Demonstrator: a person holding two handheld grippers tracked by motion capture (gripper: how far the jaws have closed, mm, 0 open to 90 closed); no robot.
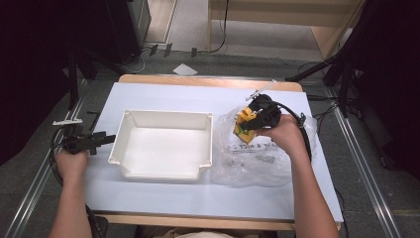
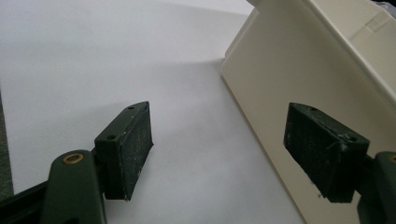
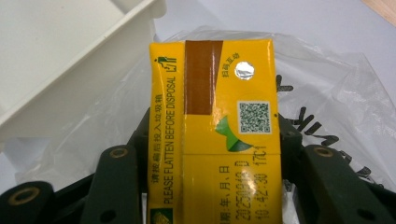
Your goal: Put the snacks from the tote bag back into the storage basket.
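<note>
Yellow carton (image 3: 215, 130) — lower end cut off by the frame edge; plastic bag (image 3: 327, 93) lettering — partly hidden, unreadable

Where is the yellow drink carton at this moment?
In the high view the yellow drink carton is held between the jaws of the right gripper, above the clear plastic bag, just right of the white plastic tray.

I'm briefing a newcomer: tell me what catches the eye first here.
The bright yellow drink carton stands out, clamped in the right claw above a crumpled clear plastic bag at the table's right. Next is the empty white rectangular plastic tray at centre, with the open left claw beside its left wall.
</note>
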